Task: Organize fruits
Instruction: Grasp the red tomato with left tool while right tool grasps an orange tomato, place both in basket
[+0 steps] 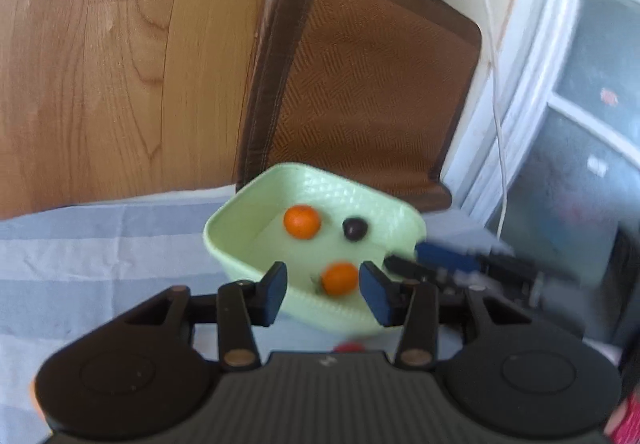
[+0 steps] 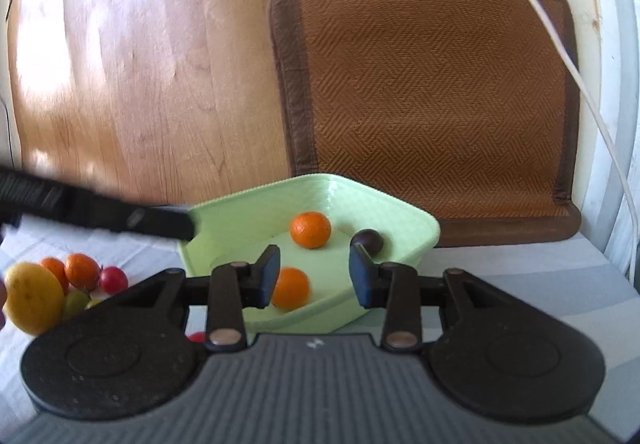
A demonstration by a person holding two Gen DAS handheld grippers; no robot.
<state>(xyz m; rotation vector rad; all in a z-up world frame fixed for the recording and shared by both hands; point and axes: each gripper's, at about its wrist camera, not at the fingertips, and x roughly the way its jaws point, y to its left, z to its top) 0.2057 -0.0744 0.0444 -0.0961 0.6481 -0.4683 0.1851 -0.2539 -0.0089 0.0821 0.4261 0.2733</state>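
pale green basket (image 2: pixel 400 212) holds two oranges, one plum.

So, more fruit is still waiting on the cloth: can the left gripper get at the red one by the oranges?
Probably yes: the red fruit lies uncovered at the pile's edge, and the left gripper hangs over the basket corner nearby, jaws apart.

Both my wrist cams looked forward-down, close over green basket (image 1: pixel 240 264) (image 2: pixel 400 204) — shared view, brown mat (image 1: pixel 372 84) (image 2: pixel 432 104) behind.

Pale green basket (image 2: pixel 400 212), orange mandarins (image 2: pixel 310 229), brown herringbone mat (image 2: pixel 432 84), grey-striped cloth (image 1: pixel 100 244).
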